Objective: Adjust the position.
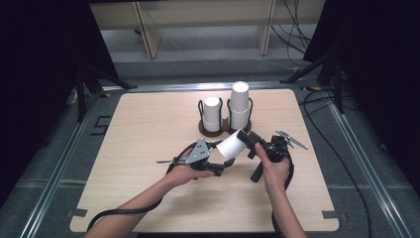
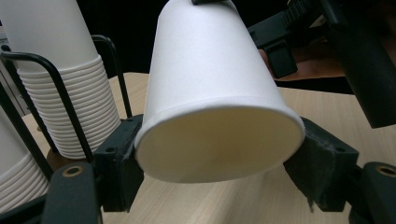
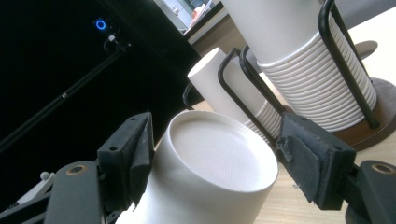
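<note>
– Both tongs first. How does the left gripper [image 2: 219, 173] stand?

– Nearly closed, its two pads pinching the open mouth of the paper cup [image 2: 210, 93] from either side. The cup lies tilted in the air between the two hands, above the table [image 1: 148, 148].

– And the right gripper [image 3: 215, 158]?

– Partly open around the cup's base end. One pad sits against the cup wall, while the other stands clear with a gap showing. I'd say the cup hangs from the left gripper alone.

– So what's the risk?

– The rim is the softest part. In the left gripper view the mouth already looks a little oval, so a harder squeeze could crease it. Too light a squeeze, and the cup may pivot in the pads and drop onto the wood.

– Could the right gripper cause trouble as it leaves?

– Yes. If that touching pad drags along the wall, it could twist the cup out of the left pinch.

– Further off?

– The wire rack [image 1: 225, 126] with its short stack [image 1: 213, 113] and tall stack [image 1: 239, 104] stands just beyond the hands. A wide swing of the cup or of either gripper could clip the tall stack, which rises well above the wire loops, and tip it.
</note>
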`<state>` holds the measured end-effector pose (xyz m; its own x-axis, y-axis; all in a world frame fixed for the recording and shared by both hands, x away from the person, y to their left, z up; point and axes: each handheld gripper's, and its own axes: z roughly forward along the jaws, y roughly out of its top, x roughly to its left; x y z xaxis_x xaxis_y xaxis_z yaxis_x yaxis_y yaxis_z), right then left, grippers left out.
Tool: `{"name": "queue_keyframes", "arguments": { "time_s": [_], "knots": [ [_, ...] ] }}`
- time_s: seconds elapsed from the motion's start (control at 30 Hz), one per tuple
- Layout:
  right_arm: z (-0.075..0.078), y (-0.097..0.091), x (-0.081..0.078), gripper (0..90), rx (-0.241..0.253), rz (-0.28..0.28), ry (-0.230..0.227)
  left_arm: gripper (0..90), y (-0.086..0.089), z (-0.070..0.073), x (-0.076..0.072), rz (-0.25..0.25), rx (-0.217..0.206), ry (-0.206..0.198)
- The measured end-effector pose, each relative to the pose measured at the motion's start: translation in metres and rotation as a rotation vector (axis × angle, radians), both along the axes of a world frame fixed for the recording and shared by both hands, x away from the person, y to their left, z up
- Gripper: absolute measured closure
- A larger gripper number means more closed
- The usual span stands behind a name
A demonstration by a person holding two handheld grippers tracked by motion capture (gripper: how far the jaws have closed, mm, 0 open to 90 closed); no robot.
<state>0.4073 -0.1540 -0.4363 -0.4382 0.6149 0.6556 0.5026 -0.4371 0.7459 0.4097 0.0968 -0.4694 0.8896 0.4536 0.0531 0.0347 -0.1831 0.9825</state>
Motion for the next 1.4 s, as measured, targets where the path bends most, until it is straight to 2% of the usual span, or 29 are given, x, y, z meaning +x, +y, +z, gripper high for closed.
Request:
{"name": "queue_keyframes", "arguments": {
  "time_s": [0.07, 0.13, 0.17, 0.2, 0.27, 0.3, 0.37, 0.43, 0.47, 0.5, 0.53, 0.57, 0.6, 0.67, 0.7, 0.73, 0.77, 0.83, 0.9, 0.93, 1.1, 1.13, 1.17, 1.23, 1.27, 1.3, 1.33, 1.37, 1.4],
  "knots": [
    [0.003, 0.0, -0.001, 27.8, -0.013, -0.005, -0.002, 25.6, 0.001, 0.001, 0.0, -0.004, -0.003, 0.003],
    [0.007, -0.002, -0.003, 27.4, -0.051, -0.002, -0.026, 25.5, 0.004, 0.002, 0.001, -0.013, 0.016, 0.002],
    [0.007, -0.002, -0.003, 27.4, -0.051, -0.002, -0.026, 25.5, 0.004, 0.002, 0.001, -0.013, 0.016, 0.002],
    [0.011, -0.003, -0.004, 27.3, -0.078, -0.015, -0.047, 25.5, 0.004, 0.003, 0.002, -0.011, 0.006, 0.007],
    [0.013, -0.005, -0.004, 27.1, -0.091, -0.021, -0.071, 25.4, 0.006, 0.004, 0.002, -0.009, 0.018, 0.006],
    [0.015, -0.006, -0.005, 27.1, -0.089, -0.024, -0.068, 25.4, 0.006, 0.004, 0.002, -0.009, 0.018, 0.006],
    [0.015, -0.008, -0.005, 27.1, -0.121, -0.029, -0.094, 25.4, 0.008, 0.005, 0.003, -0.008, 0.027, 0.001],
    [0.016, -0.009, -0.006, 27.1, -0.137, -0.034, -0.091, 25.4, 0.009, 0.005, 0.003, -0.009, 0.021, -0.005],
    [0.016, -0.01, -0.007, 27.2, -0.149, -0.04, -0.097, 25.4, 0.01, 0.007, 0.003, -0.007, 0.035, -0.003],
    [0.015, -0.013, -0.008, 27.1, -0.174, -0.04, -0.136, 25.4, 0.012, 0.007, 0.003, -0.013, 0.036, -0.011],
    [0.015, -0.014, -0.008, 26.9, -0.19, -0.038, -0.151, 25.4, 0.012, 0.007, 0.003, -0.013, 0.036, -0.011],
    [0.016, -0.014, -0.01, 26.4, -0.205, -0.042, -0.139, 25.4, 0.015, 0.009, 0.004, -0.016, 0.056, -0.017],
    [0.015, -0.015, -0.01, 26.3, -0.23, -0.036, -0.168, 25.4, 0.016, 0.009, 0.004, -0.016, 0.057, -0.02],
    [0.015, -0.016, -0.013, 26.3, -0.26, -0.034, -0.163, 25.4, 0.02, 0.011, 0.006, -0.019, 0.076, -0.027],
    [0.014, -0.017, -0.013, 26.4, -0.278, -0.035, -0.183, 25.4, 0.023, 0.012, 0.006, -0.017, 0.091, -0.027],
    [0.014, -0.017, -0.013, 26.4, -0.278, -0.035, -0.183, 25.4, 0.023, 0.012, 0.006, -0.017, 0.091, -0.027],
    [0.013, -0.019, -0.015, 26.3, -0.304, -0.036, -0.185, 25.4, 0.027, 0.014, 0.009, -0.014, 0.101, -0.028],
    [0.011, -0.02, -0.016, 26.1, -0.312, -0.021, -0.195, 25.4, 0.032, 0.016, 0.011, -0.009, 0.12, -0.031],
    [0.011, -0.021, -0.016, 26.0, -0.325, -0.017, -0.196, 25.5, 0.033, 0.017, 0.011, -0.009, 0.118, -0.03],
    [0.01, -0.023, -0.017, 26.1, -0.358, -0.007, -0.207, 25.5, 0.035, 0.018, 0.012, -0.006, 0.13, -0.031],
    [0.005, -0.024, -0.018, 26.2, -0.396, 0.016, -0.228, 25.5, 0.044, 0.024, 0.014, -0.013, 0.154, -0.033],
    [0.005, -0.023, -0.019, 26.3, -0.385, 0.017, -0.21, 25.5, 0.044, 0.024, 0.014, -0.013, 0.154, -0.033],
    [0.004, -0.024, -0.018, 26.2, -0.409, 0.02, -0.233, 25.5, 0.045, 0.025, 0.014, -0.017, 0.158, -0.037],
    [0.004, -0.024, -0.018, 26.2, -0.4, 0.023, -0.23, 25.5, 0.046, 0.025, 0.015, -0.027, 0.165, -0.045],
    [0.003, -0.024, -0.019, 26.2, -0.406, 0.026, -0.234, 25.5, 0.047, 0.027, 0.015, -0.029, 0.183, -0.043],
    [0.002, -0.024, -0.018, 26.2, -0.409, 0.033, -0.248, 25.5, 0.048, 0.027, 0.015, -0.029, 0.187, -0.042],
    [0.002, -0.024, -0.017, 26.1, -0.409, 0.033, -0.247, 25.6, 0.048, 0.027, 0.015, -0.032, 0.187, -0.041],
    [0.002, -0.025, -0.019, 26.1, -0.426, 0.031, -0.222, 25.5, 0.048, 0.027, 0.016, -0.033, 0.194, -0.041],
    [0.001, -0.025, -0.019, 26.1, -0.42, 0.038, -0.213, 25.5, 0.049, 0.028, 0.017, -0.037, 0.205, -0.046]
  ]
}}
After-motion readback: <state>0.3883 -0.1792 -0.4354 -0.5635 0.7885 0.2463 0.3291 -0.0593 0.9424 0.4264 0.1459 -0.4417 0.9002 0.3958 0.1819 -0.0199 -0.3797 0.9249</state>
